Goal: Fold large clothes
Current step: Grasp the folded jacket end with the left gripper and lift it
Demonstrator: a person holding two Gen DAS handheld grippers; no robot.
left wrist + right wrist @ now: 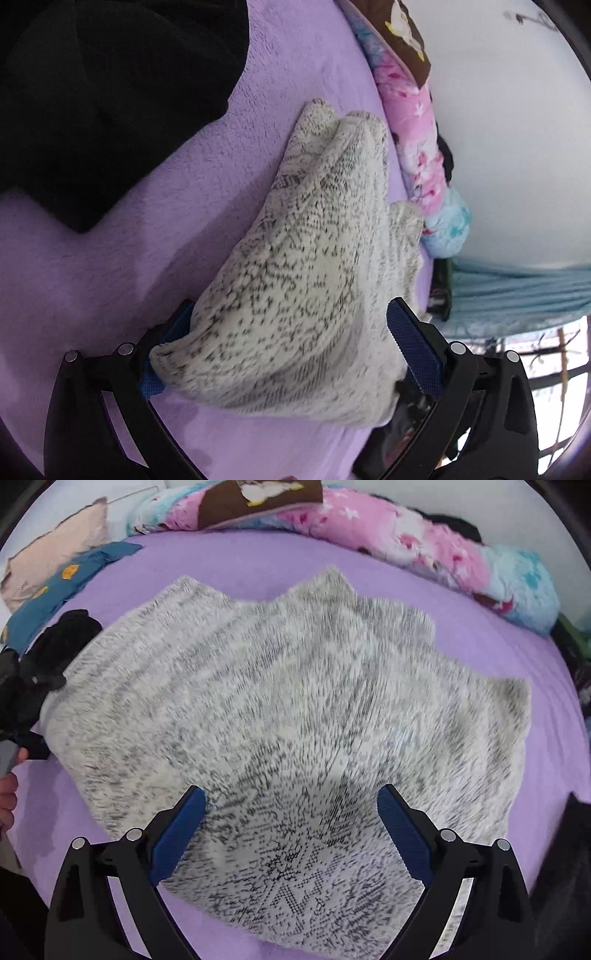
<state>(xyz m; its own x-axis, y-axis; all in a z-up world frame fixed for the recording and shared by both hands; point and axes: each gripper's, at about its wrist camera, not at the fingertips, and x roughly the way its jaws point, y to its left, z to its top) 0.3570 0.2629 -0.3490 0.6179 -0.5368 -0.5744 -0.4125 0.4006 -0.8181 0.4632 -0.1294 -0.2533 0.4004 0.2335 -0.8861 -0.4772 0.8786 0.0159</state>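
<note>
A big speckled white and grey sweater (288, 709) lies on a purple bed (480, 657). It is spread out in a bumpy shape with wavy edges, not in a neat square. So the folding looks like it has only begun, or is partway. I cannot tell how many folds are in it. It needs to be made flat and tidy, and then folded smaller.

The right gripper (291, 830) sits low over the near part of the sweater. Its two blue fingers (177, 838) are wide apart. The knit shows between them, but they do not pinch it. It holds nothing.

The left gripper (291, 350) is at one side edge of the sweater. Its blue fingers (415, 350) are wide apart too. A thick bunch of sweater lies between them and covers most of one finger. The cloth touches that finger, but the gripper does not squeeze it.

In the right view, part of a hand (7, 797) shows at the left edge, next to the sweater. A pink and blue blanket (424, 550) lies along the far side of the bed. A black cloth (110, 92) lies on the bed near the sweater.
</note>
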